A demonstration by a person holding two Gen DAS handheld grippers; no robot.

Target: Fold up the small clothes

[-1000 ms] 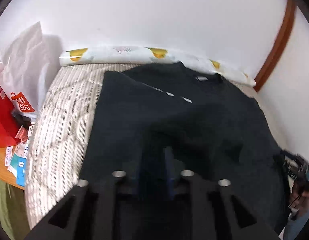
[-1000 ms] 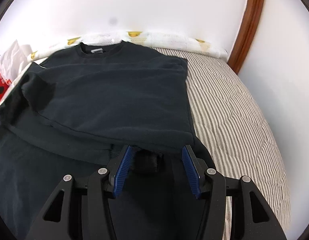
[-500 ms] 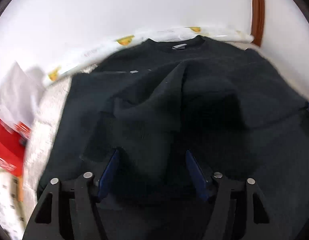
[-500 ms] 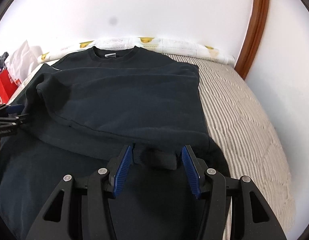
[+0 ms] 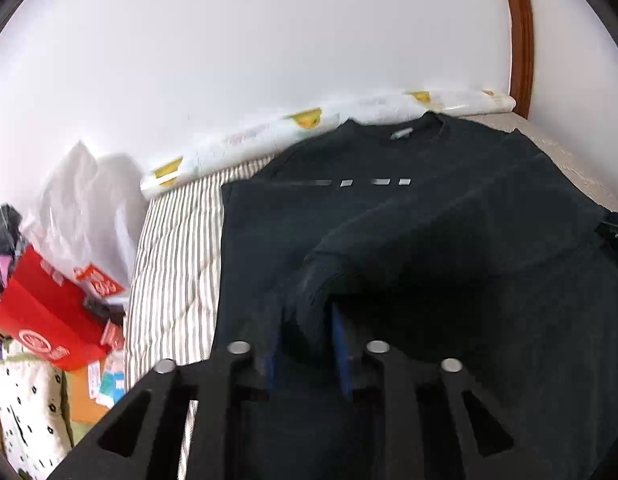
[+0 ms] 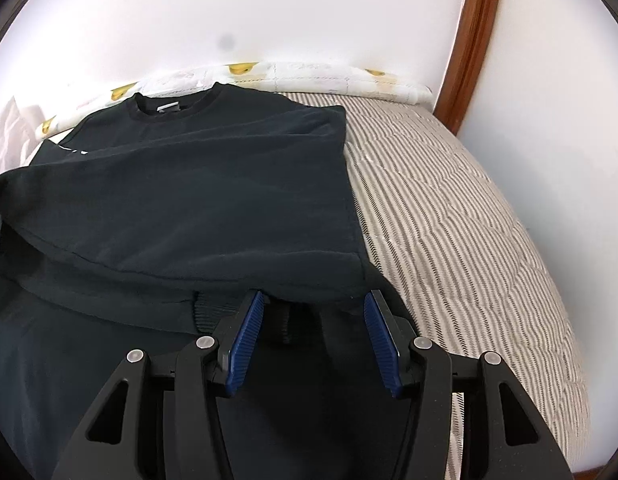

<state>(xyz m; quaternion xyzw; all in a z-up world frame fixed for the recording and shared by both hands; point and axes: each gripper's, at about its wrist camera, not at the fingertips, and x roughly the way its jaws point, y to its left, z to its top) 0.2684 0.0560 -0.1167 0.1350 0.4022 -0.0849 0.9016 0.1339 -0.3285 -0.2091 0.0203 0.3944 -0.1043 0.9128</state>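
Note:
A black sweatshirt (image 6: 197, 184) lies on the striped bed (image 6: 461, 216), collar toward the wall, its lower part folded up over the body. It also shows in the left wrist view (image 5: 429, 232). My left gripper (image 5: 309, 344) is shut on a bunched fold of the sweatshirt, with fabric pinched between its blue pads. My right gripper (image 6: 313, 336) is open, its blue pads (image 6: 245, 336) spread on either side of a ribbed cuff at the folded edge, not holding it.
A white wall and a rolled white cover with yellow prints (image 6: 293, 76) bound the bed's far side. A wooden door frame (image 6: 469, 40) stands at the right. A red bag (image 5: 49, 320), a white plastic bag (image 5: 81, 208) and clutter lie left of the bed.
My left gripper was open half a second ago and has closed on a fold of the sweatshirt. My right gripper stayed open and shifted slightly forward.

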